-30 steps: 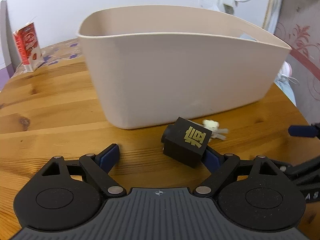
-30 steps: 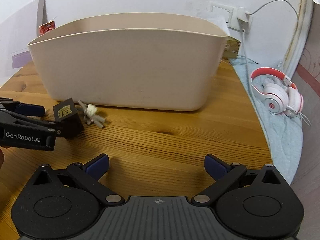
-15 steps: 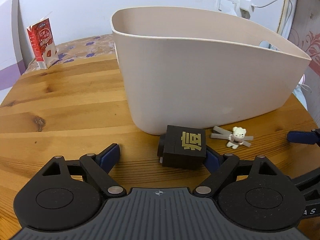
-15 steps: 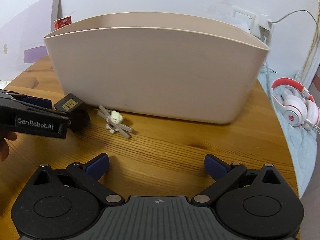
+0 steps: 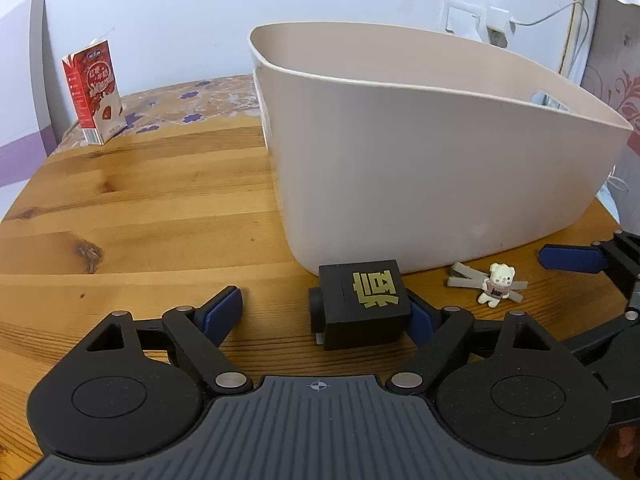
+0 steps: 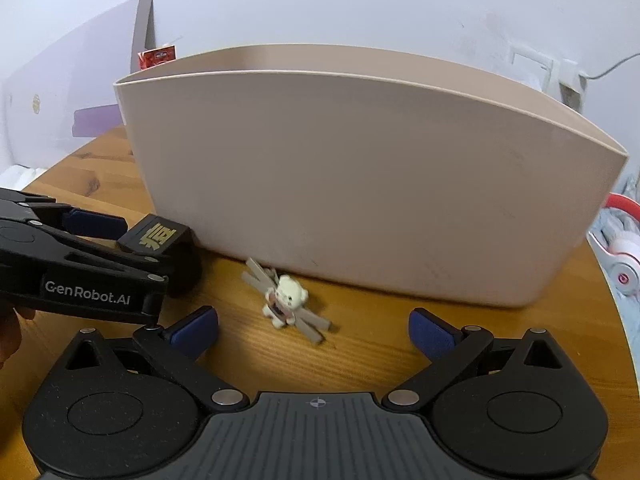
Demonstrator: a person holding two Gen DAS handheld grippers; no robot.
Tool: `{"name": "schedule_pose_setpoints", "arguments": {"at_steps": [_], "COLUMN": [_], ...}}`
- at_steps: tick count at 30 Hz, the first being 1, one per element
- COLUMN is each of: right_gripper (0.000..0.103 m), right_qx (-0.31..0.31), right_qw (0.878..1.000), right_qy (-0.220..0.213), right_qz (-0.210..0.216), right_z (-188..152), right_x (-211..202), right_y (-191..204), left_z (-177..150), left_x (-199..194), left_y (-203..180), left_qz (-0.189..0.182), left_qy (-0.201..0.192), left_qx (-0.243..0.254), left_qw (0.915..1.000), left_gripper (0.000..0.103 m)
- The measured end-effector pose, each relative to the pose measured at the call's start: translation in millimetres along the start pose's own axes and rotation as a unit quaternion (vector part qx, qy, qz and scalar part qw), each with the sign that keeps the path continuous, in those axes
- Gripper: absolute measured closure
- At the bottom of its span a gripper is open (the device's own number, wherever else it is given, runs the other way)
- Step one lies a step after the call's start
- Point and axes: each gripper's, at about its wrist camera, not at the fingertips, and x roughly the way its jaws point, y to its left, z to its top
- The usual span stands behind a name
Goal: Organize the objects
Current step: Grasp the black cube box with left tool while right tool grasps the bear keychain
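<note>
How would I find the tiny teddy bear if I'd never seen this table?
Look for the big beige tub on the wooden table. Right in front of its wall lies the bear, white, on grey sticks. The black cube beside it is dark and boxy.

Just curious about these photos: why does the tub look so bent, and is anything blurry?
Left wrist view: sharp; the fisheye lens bows the tub and table. Right wrist view: same bulge; the bear looks slightly soft, and dark corners frame the picture.

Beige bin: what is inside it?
Only the beige bin upper inner wall and a handle cutout show. Its floor and any contents are hidden behind the near wall in both views.
</note>
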Motion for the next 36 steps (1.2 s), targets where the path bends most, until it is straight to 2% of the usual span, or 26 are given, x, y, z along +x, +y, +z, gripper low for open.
{"name": "schedule_pose_setpoints", "arguments": {"at_steps": [3,6,8,11,12,13,15,22,27,36], "right_gripper": [0.000,0.004,0.021,0.054,0.073,0.085,0.090,0.091,0.091,0.091], "right_qx": [0.000,0.000,-0.001,-0.014,-0.022,-0.033,-0.053,-0.045,-0.033,-0.027], "right_qw": [1.000,1.000,1.000,1.000,1.000,0.999,0.999,0.999,0.999,0.998], "right_qy": [0.001,0.000,-0.007,-0.003,-0.001,0.001,0.007,0.013,-0.002,-0.039], "right_qz": [-0.001,-0.001,0.001,0.012,0.012,0.009,0.006,0.011,-0.002,-0.031], "right_z": [2.6,3.4,3.9,8.0,9.5,10.8,11.7,1.1,-8.3,-11.1], "right_x": [3.6,4.0,1.1,-3.9,-5.8,-7.1,-8.9,-26.1,-53.4,-103.2], "right_y": [1.4,3.0,5.2,13.2,17.6,22.0,29.6,30.5,26.8,15.4], "left_z": [1.8,1.5,0.6,-0.1,-0.5,-1.2,-3.3,-11.0,-17.1,-11.3], "left_x": [0.1,-1.1,-2.6,-6.0,-6.9,-8.4,-11.2,-23.6,-36.4,-76.1], "left_y": [1.0,1.7,-0.5,-2.0,-2.4,-2.8,-5.3,-8.3,-11.5,-15.3], "left_qz": [-0.004,-0.006,-0.003,-0.015,-0.019,-0.024,-0.029,-0.055,-0.063,-0.072], "left_qy": [0.003,-0.002,-0.005,-0.005,-0.002,-0.002,0.000,0.014,0.016,-0.017], "left_qx": [-0.002,0.004,0.015,0.022,0.022,0.022,0.028,0.027,0.033,0.053], "left_qw": [1.0000,1.0000,0.9999,0.9996,0.9996,0.9995,0.9992,0.9980,0.9973,0.9958], "left_gripper": [0.018,0.030,0.043,0.057,0.057,0.057,0.058,0.058,0.058,0.058]}}
